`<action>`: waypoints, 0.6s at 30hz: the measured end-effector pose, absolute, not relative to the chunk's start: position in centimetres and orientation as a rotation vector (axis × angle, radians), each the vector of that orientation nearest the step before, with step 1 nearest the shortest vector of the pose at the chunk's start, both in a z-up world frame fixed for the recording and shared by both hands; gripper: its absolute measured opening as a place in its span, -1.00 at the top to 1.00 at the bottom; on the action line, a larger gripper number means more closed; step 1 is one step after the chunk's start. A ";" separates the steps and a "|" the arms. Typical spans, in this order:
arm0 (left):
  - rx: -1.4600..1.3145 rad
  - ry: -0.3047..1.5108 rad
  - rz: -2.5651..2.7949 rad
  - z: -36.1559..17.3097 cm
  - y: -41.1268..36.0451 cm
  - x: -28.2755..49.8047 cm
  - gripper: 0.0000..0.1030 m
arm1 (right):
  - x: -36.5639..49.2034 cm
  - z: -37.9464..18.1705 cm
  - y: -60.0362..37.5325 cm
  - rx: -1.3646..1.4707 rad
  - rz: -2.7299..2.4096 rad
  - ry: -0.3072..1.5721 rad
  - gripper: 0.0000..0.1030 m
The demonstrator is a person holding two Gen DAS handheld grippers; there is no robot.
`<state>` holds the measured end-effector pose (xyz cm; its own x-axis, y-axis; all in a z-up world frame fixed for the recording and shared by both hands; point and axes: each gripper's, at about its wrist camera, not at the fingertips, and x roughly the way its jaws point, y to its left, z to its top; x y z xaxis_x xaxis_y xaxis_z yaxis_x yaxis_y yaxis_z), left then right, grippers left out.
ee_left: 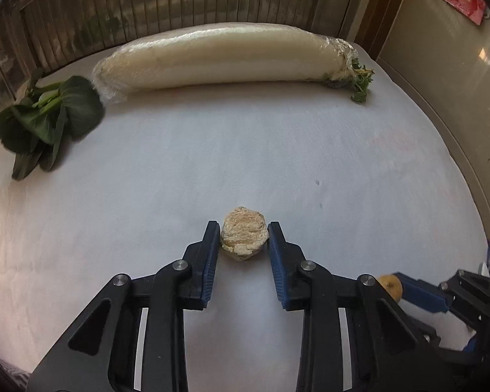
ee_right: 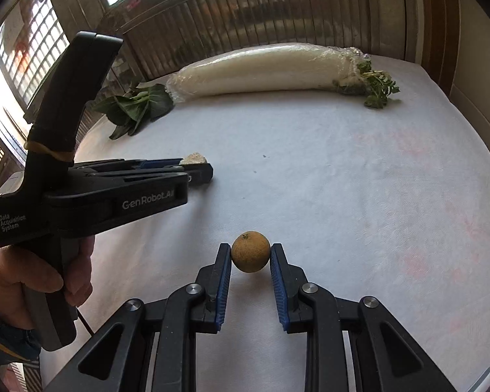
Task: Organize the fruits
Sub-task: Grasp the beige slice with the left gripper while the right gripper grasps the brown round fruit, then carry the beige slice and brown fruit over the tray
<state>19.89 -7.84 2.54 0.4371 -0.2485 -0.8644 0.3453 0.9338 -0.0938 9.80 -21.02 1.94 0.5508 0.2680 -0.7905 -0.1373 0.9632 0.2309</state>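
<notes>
**Both tongs clamp small produce on a white cloth**

While leafy greens lie at about ten o'clock on the white cloth in the left wrist view, touching the blunt end of a long white radish wrapped in clear film, the left gripper at six o'clock is clenched on a rough, pale beige lump. Both blue pads press its sides; whether it rests on the cloth or hangs just above it cannot be told. The radish stretches across twelve o'clock, its leafy top pointing toward two o'clock. At four o'clock the right gripper shows at the frame edge, a yellowish round fruit at its tip.

From the right wrist view, a hand at eight o'clock grips the handle of the left gripper, whose body reads "GenRobot.AI" and, smaller, "Data Acquisition System". The beige lump peeks out past its fingertips at about ten o'clock. The greens and radish lie beyond, at eleven to one o'clock. At six o'clock the right gripper grasps the round, tan-yellow fruit between both blue pads, its stem scar facing up. No bowl, tray or basket appears in either view. Slatted panels stand behind the table, and a barred window sits at ten o'clock.
</notes>
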 end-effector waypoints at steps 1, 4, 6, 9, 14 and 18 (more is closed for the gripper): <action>0.100 1.060 -0.367 2.6 -7.4 19.4 0.44 | 9.6 2.1 -20.7 0.146 0.247 0.957 0.55; 0.098 1.069 -0.367 2.9 -6.0 17.5 0.44 | 8.9 2.4 -20.0 0.143 0.263 0.953 0.55; 0.101 1.070 -0.358 3.4 -4.7 15.7 0.44 | 8.2 2.6 -19.4 0.145 0.273 0.955 0.55; 0.094 1.087 -0.335 3.7 -2.9 13.2 0.44 | 7.0 2.9 -18.3 0.149 0.299 0.956 0.55; 0.097 1.095 -0.275 4.4 0.1 8.8 0.44 | 4.7 2.9 -16.1 0.161 0.335 0.970 0.55; 0.080 1.091 -0.231 5.1 2.4 5.7 0.44 | 3.1 3.1 -13.9 0.164 0.378 0.983 0.55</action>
<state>5.73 2.44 5.14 0.4404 -0.1462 -0.8858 0.2252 0.9731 -0.0487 3.12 -13.93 3.10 0.4964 0.3835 -0.7788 -0.2369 0.9229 0.3035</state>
